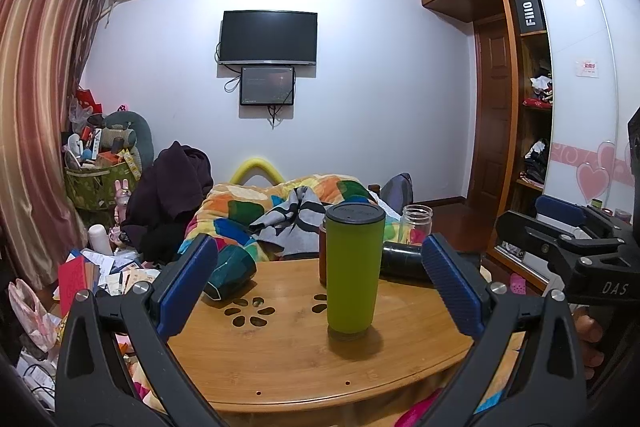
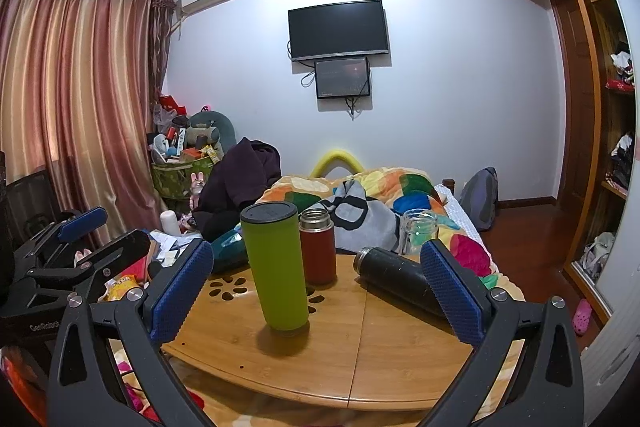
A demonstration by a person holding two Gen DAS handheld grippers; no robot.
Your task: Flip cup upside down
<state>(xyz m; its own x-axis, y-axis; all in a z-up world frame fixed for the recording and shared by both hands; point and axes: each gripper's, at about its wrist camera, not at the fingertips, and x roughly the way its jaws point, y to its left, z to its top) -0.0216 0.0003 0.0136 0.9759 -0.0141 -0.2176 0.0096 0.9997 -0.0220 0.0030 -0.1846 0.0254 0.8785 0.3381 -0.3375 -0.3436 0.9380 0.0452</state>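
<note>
A tall green cup (image 1: 352, 271) with a dark lid on top stands upright on the bamboo table (image 1: 288, 359); it also shows in the right wrist view (image 2: 276, 267). My left gripper (image 1: 320, 287) is open and empty, its blue pads wide on either side of the cup and nearer the camera than it. My right gripper (image 2: 316, 291) is open and empty too, short of the cup. Each gripper shows at the edge of the other's view: the right one (image 1: 560, 227) and the left one (image 2: 80, 239).
On the table (image 2: 400, 355) stand a red flask (image 2: 318, 247) and a clear glass jar (image 2: 418, 231) behind the cup. A black bottle (image 2: 400, 281) lies on its side at the right. A dark teal cup (image 1: 230, 273) lies tipped at the left. A bed with a colourful blanket (image 2: 380, 191) is behind.
</note>
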